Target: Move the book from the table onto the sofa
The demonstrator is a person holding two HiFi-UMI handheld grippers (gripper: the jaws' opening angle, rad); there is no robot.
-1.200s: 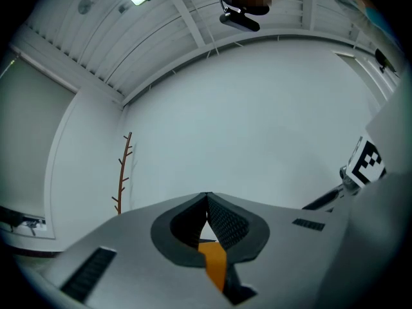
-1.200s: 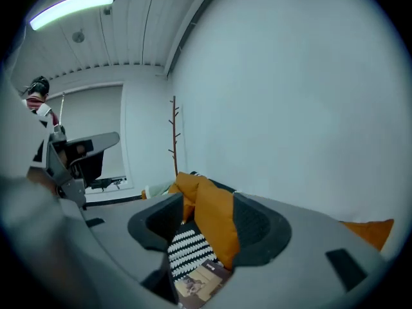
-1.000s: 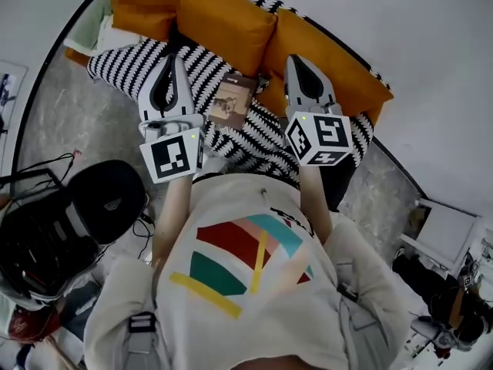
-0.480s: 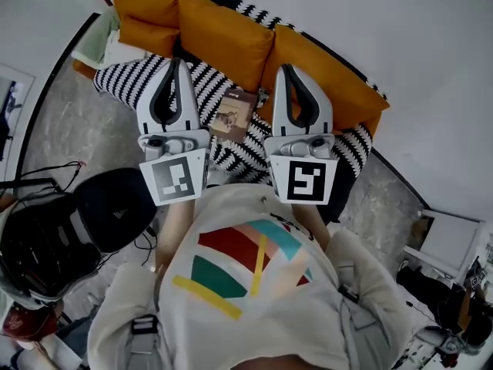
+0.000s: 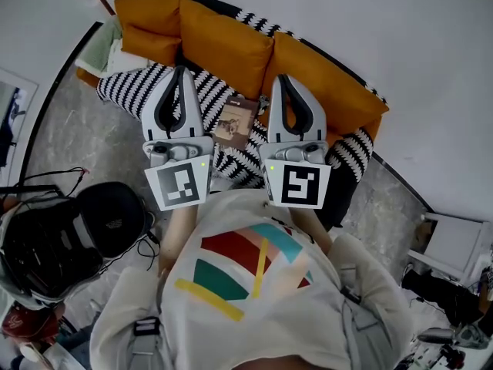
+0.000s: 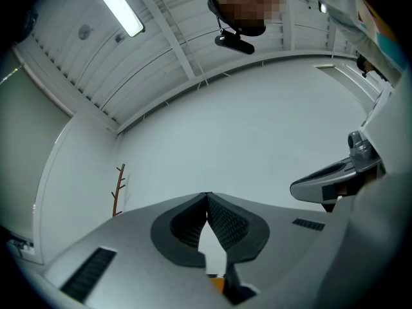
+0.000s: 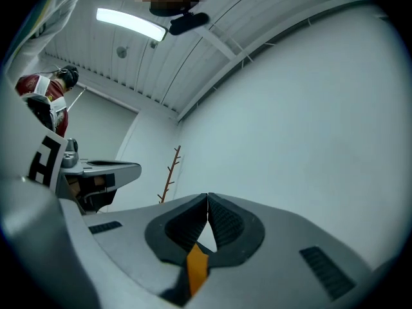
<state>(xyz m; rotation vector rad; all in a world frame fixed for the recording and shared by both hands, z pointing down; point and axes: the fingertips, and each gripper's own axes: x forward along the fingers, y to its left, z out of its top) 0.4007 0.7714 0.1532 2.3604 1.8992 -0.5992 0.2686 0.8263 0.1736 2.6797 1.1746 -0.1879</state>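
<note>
White wall and grey floor frame the head view. A sofa with a black-and-white striped cover runs from ten o'clock to three o'clock, with orange cushions along its back. We see the book lying flat on the striped seat at about twelve o'clock, just below the cushions. The left tongs stand at its nine o'clock side and the right tongs at its three o'clock side. Both point toward the cushions, and neither holds the book. A black bag sits at eight o'clock.

From the left gripper view we see the left tongs closed tip to tip with nothing between them. Bare wall lies ahead, a ceiling lamp is at eleven o'clock and a branch-shaped stand at nine o'clock. The other gripper's body shows at three o'clock.

From the right gripper view the right tongs are likewise pressed together and empty. A strip of orange shows through the gap below the tips, and the lamp glows at ten o'clock.
</note>
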